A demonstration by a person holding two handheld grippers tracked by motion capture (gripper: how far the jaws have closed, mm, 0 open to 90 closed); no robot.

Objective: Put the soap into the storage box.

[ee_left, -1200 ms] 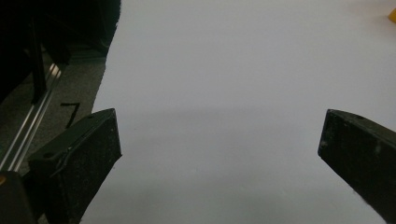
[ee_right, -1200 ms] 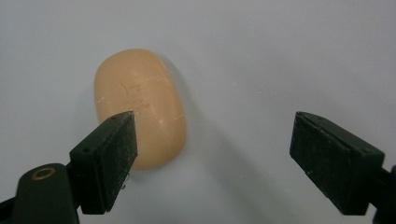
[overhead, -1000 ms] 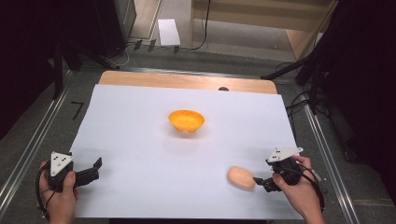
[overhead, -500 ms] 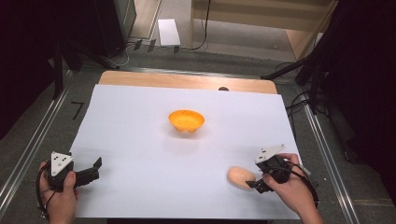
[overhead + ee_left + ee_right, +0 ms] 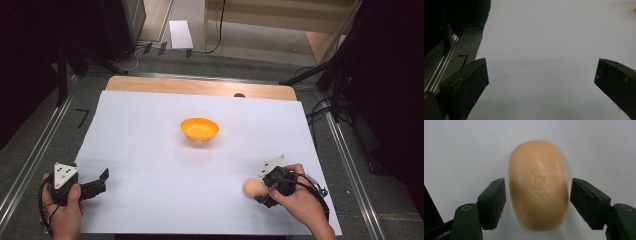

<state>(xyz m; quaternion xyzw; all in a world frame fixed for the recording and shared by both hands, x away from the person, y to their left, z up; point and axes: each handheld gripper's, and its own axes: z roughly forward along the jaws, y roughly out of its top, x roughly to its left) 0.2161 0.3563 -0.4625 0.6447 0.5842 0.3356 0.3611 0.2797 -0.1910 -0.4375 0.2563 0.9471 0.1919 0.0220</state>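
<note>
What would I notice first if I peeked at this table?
Probably the peach-coloured soap bar near the white sheet's front right corner, sitting between the jaws of the right tool, which have just been closing around it. Next, the bright orange bowl alone in the middle.

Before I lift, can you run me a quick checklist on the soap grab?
1. Soap between right tongs: ok.
2. Pads pressing on soap: cannot tell; jaws have just been closing, and a thin gap seems to remain on each side.
3. Soap flat on white sheet: ok.
4. Orange bowl upright, empty: ok.
5. Left tongs open, nothing between them: ok.
</note>
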